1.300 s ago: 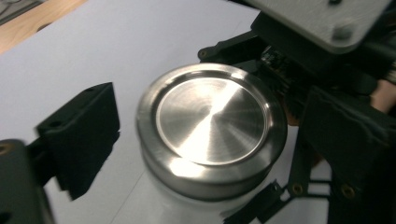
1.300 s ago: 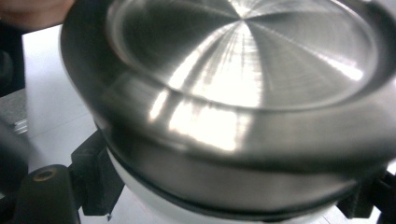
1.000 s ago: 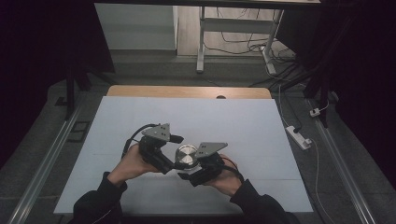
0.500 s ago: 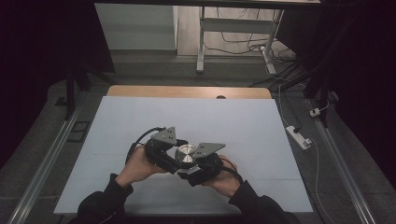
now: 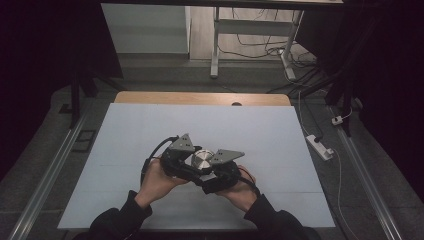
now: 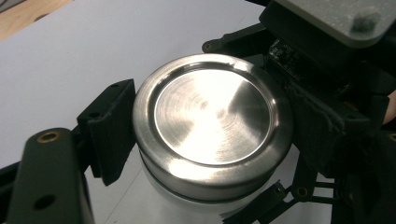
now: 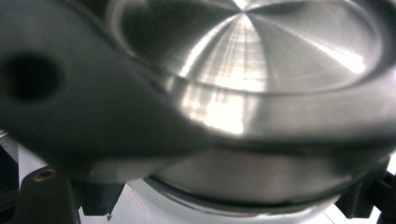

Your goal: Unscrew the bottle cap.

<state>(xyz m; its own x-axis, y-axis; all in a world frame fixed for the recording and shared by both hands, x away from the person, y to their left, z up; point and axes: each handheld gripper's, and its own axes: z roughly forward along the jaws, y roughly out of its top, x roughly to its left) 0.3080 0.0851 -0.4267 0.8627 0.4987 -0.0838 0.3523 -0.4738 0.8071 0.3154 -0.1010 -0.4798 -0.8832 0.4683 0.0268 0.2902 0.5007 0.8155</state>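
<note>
Both grippers meet at a steel-lidded jar (image 5: 202, 160) near the table's (image 5: 280, 130) front: left gripper (image 6: 205, 140) jaws clamp the steel lid (image 6: 212, 123), right gripper (image 5: 220, 175) seems closed on the white body (image 7: 224, 212); twist steadily.

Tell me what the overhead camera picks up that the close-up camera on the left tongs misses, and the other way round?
The high view alone gives the setting: the person's hands, the whole white table and the power strip on the floor. The left gripper view alone gives detail: the brushed rings on the metal lid, the white jar body beneath it, and black pads against the lid's rim. Both share that lid, with the left tongs and right tongs around it.
</note>
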